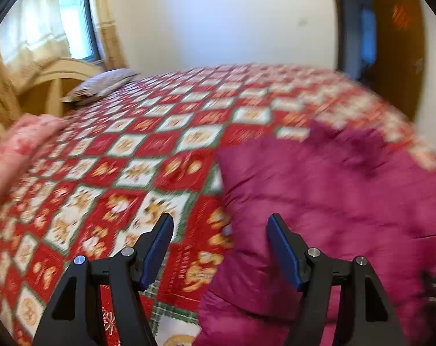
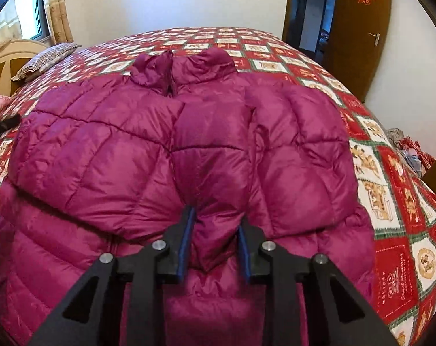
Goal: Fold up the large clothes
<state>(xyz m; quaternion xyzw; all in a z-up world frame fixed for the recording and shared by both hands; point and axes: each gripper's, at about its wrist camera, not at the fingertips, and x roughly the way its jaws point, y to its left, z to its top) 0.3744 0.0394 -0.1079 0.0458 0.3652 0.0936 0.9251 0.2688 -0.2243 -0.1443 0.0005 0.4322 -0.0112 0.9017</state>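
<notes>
Squarely between the right gripper (image 2: 215, 239) pads — a pinched fold of magenta jacket (image 2: 125, 155).

This is a bedroom in a home: a big bed (image 2: 390, 230) with a red blanket, a pillow (image 2: 46, 57) at ten o'clock, a curtained window (image 1: 76, 26), a brown door (image 2: 359, 34) at two o'clock.

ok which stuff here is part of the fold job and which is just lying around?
In the job:
- magenta puffer jacket, spread on the bedspread
- right gripper, pinching a jacket fold
- left gripper, open, empty

Just lying about:
- striped pillow
- pink pillow
- clutter beside the bed
</notes>
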